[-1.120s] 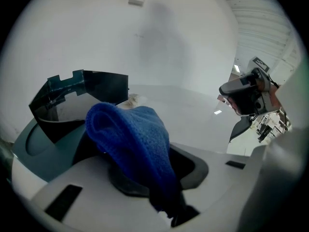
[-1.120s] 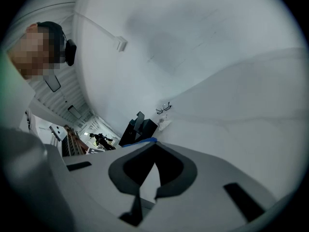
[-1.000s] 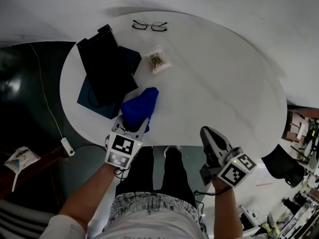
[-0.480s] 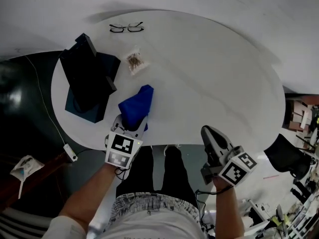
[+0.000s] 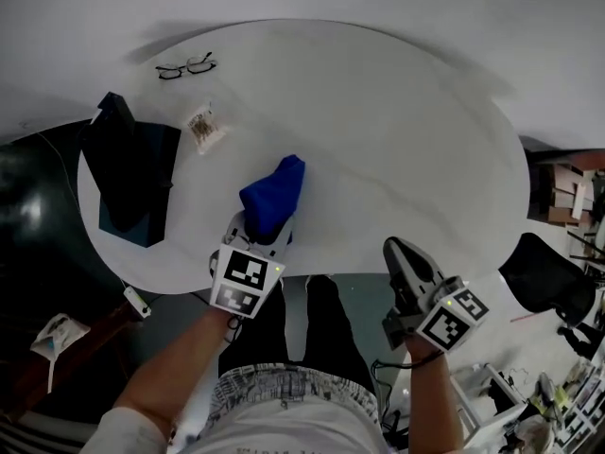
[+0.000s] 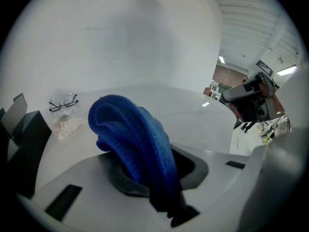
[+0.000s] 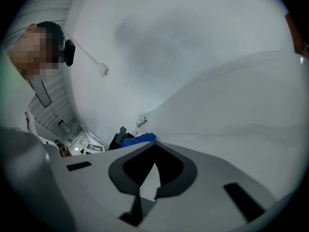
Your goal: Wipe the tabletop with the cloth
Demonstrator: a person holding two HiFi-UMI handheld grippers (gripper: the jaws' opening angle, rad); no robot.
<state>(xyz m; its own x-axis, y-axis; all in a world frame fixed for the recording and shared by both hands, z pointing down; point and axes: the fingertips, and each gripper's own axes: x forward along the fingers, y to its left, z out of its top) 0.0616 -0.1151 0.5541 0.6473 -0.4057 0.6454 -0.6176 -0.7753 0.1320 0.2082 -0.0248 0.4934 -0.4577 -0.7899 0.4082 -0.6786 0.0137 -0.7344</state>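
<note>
A bunched blue cloth (image 5: 274, 197) sticks out of my left gripper (image 5: 260, 235), which is shut on it over the near part of the round white table (image 5: 397, 140). In the left gripper view the cloth (image 6: 135, 139) fills the space between the jaws and rises in a thick fold above the tabletop (image 6: 193, 124). My right gripper (image 5: 402, 258) hangs off the table's near edge, to the right, shut with nothing in it. From the right gripper view, the cloth (image 7: 138, 139) shows small beyond my right gripper (image 7: 147, 187).
At the table's left stands a black box-like holder on a dark mat (image 5: 128, 173). Beside it lie a small clear packet (image 5: 203, 128) and a pair of glasses (image 5: 185, 66). A black chair (image 5: 544, 282) stands off the right edge. A person's legs are under the near edge.
The left gripper has carried the cloth to the right across the tabletop, away from the black holder and packet. The right gripper has stayed where it was.
</note>
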